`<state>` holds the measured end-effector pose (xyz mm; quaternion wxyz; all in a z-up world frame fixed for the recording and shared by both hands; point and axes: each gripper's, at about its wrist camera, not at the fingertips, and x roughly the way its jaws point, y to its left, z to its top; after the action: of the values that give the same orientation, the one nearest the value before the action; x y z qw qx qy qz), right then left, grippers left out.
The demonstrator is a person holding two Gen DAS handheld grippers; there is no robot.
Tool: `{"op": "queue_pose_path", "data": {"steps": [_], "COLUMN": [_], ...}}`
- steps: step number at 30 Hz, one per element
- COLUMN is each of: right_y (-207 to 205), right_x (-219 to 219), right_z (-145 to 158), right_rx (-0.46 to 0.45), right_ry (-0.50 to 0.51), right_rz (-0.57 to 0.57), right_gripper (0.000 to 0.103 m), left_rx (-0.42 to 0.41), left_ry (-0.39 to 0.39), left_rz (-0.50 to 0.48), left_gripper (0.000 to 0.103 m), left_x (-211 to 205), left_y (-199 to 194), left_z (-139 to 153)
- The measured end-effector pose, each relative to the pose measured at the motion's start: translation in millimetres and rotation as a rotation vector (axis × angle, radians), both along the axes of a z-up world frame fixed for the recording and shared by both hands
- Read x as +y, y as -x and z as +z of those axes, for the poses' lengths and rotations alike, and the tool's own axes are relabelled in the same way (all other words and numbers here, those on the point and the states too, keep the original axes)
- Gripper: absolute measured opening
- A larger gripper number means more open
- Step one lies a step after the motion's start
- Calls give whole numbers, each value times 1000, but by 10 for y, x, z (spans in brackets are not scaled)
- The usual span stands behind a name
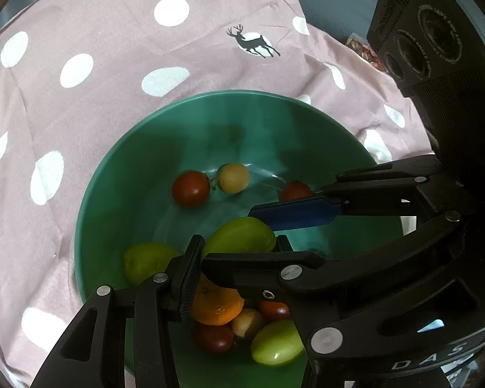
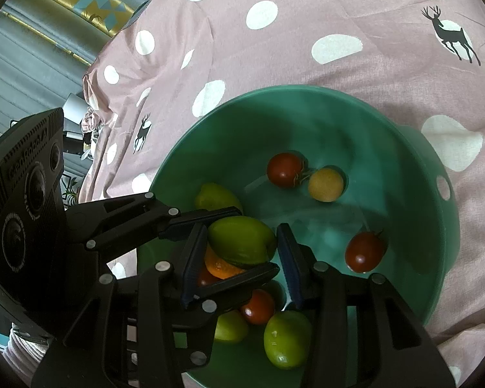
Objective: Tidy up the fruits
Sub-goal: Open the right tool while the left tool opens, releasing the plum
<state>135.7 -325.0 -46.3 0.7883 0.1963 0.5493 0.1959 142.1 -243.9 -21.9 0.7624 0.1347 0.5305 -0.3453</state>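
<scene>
I have both grippers over the green bowl (image 2: 436, 226), the left gripper (image 2: 242, 242) clamped on a green plum (image 2: 242, 239) (orange beneath), the right gripper (image 2: 242, 262) spread apart around it, so next I lift it clear.

Glossy smooth green bowl (image 2: 436, 236), matt woven pink cloth (image 2: 307, 26), shiny-skinned tomatoes (image 2: 285, 169), dimpled orange (image 1: 218, 307)
</scene>
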Motion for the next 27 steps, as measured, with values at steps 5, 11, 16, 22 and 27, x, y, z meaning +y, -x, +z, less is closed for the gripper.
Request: {"op": "queue_pose_path", "data": {"steps": [5, 11, 16, 22, 27], "right_y": [-7, -4, 29, 78, 122], "right_x": [-12, -6, -24, -43, -27], "right_z": [-8, -7, 32, 90, 184], "right_rx": [-3, -6, -23, -43, -75], "right_ry": [-3, -2, 3, 8, 21], "right_rz": [0, -5, -19, -37, -45], "right_gripper": [44, 46, 46, 59, 72], "left_rx": [6, -9, -33, -58, -94], "left_ry": [-9, -10, -24, -38, -45], "left_rz": [15, 15, 22, 40, 53], "left_gripper": [44, 44, 44, 44, 63], "left_x": [58, 69, 70, 93, 119], "left_y": [-28, -4, 27, 55, 107], "left_z": [-43, -2, 27, 79, 154]}}
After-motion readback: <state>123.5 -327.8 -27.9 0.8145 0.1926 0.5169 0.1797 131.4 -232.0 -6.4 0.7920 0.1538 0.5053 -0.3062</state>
